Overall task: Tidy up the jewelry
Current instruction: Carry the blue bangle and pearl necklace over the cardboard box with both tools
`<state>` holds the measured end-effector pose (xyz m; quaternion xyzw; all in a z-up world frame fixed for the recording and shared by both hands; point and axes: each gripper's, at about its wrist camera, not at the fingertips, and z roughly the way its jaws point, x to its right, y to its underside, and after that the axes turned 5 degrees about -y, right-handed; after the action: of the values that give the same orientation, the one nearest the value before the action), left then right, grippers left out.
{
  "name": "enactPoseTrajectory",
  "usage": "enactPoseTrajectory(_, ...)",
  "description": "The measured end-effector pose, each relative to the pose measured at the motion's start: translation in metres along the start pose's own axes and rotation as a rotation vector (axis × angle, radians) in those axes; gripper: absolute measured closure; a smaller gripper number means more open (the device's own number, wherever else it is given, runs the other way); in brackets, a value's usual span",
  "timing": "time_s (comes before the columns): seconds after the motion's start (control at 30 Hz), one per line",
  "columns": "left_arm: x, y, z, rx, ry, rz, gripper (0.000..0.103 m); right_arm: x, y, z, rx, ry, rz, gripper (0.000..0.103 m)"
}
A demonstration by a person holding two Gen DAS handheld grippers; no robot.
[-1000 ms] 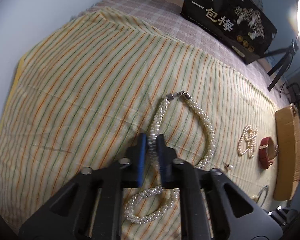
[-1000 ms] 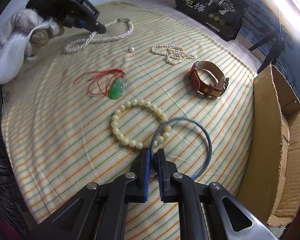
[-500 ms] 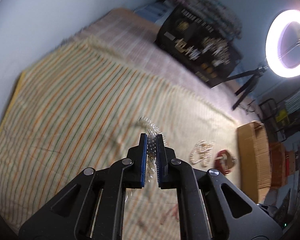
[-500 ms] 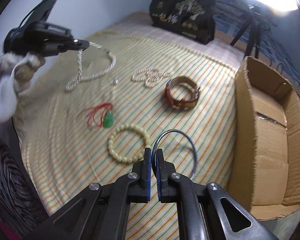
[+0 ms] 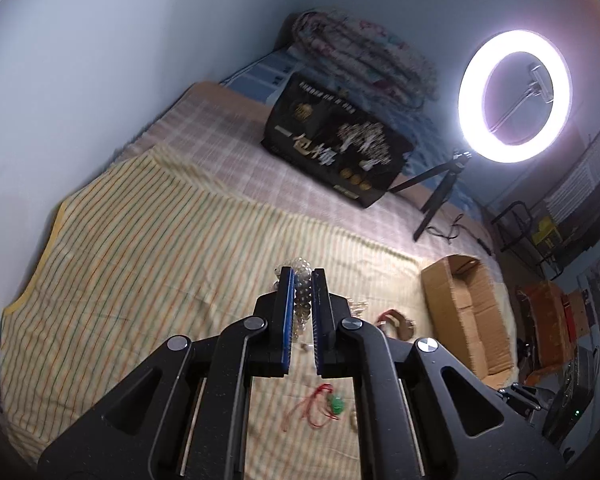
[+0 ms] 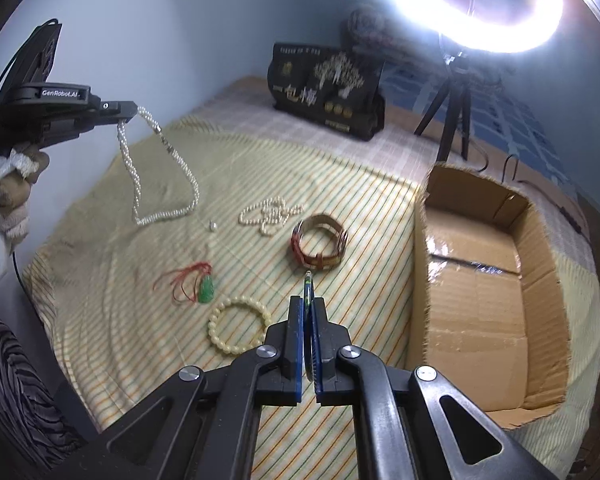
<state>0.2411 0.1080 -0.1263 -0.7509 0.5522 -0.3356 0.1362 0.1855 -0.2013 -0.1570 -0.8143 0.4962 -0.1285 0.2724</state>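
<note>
My left gripper [image 5: 302,276] is shut on a long white pearl necklace [image 5: 301,300]. In the right wrist view that gripper [image 6: 130,110] holds the necklace [image 6: 162,184] high, its loop hanging down to the striped cloth [image 6: 100,280]. My right gripper [image 6: 308,304] is shut on a thin blue bangle [image 6: 308,284], seen edge-on, lifted above the cloth. An open cardboard box [image 6: 488,280] stands to the right. On the cloth lie a cream bead bracelet [image 6: 236,326], a green pendant on red cord [image 6: 206,290], a brown leather watch [image 6: 320,246], a small pearl strand [image 6: 270,212] and a loose pearl [image 6: 212,225].
A black gift bag [image 6: 326,90] stands at the back of the bed. A lit ring light [image 6: 472,0] on a tripod [image 6: 456,112] stands behind the box. The wall runs along the left. Clutter lies on the floor beyond the box [image 5: 556,320].
Both grippers have risen. The left one lifted the pearl necklace off the cloth; the right one lifted the blue bangle, which now shows edge-on, and the box came closer.
</note>
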Motion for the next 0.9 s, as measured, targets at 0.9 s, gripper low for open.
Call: enactPoseTrajectory(0.9,0.173,0.010,-0.063,0.075,0.224,0.234,0.097,0.072,0.007,-0.097,0.151,0.148,0.156,0.102)
